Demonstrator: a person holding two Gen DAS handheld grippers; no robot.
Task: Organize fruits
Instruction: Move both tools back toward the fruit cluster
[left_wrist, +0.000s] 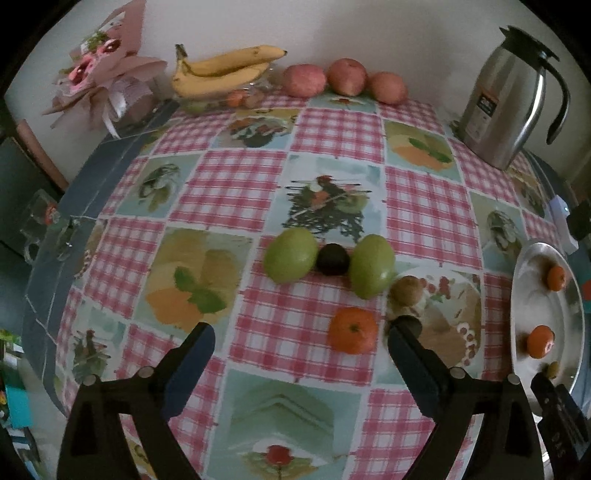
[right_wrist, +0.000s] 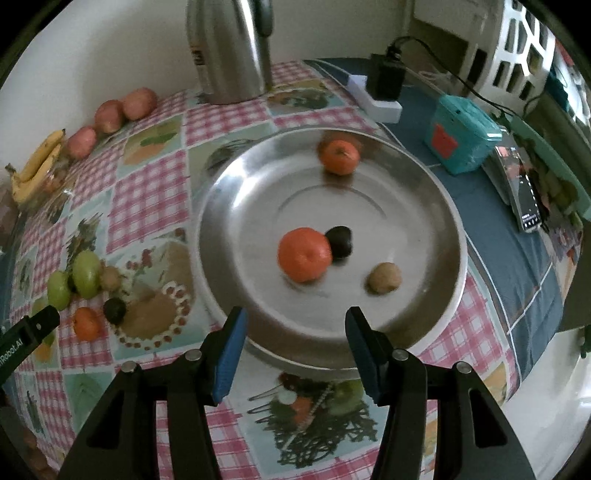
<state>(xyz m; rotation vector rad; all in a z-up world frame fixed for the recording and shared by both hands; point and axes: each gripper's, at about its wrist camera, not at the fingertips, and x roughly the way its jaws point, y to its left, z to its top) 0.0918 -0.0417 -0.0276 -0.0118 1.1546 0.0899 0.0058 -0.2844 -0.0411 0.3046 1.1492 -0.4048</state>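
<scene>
Right wrist view: "Robot.AI" on left hand-held gripper (right_wrist: 29, 334); left (left_wrist: 301, 338) and right hand-held gripper (right_wrist: 295, 325) both agape, empty.

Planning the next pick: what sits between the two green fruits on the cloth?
A small dark fruit sits between the two green fruits, touching or nearly touching both. The left wrist view shows it best.

Light was dim and flat, shadows faint. Both fisheye views bowed hard toward black corners. Soft glare sat on the steel tray (right_wrist: 229, 206) at 9 o'clock; its fruit smeared with motion blur.
</scene>
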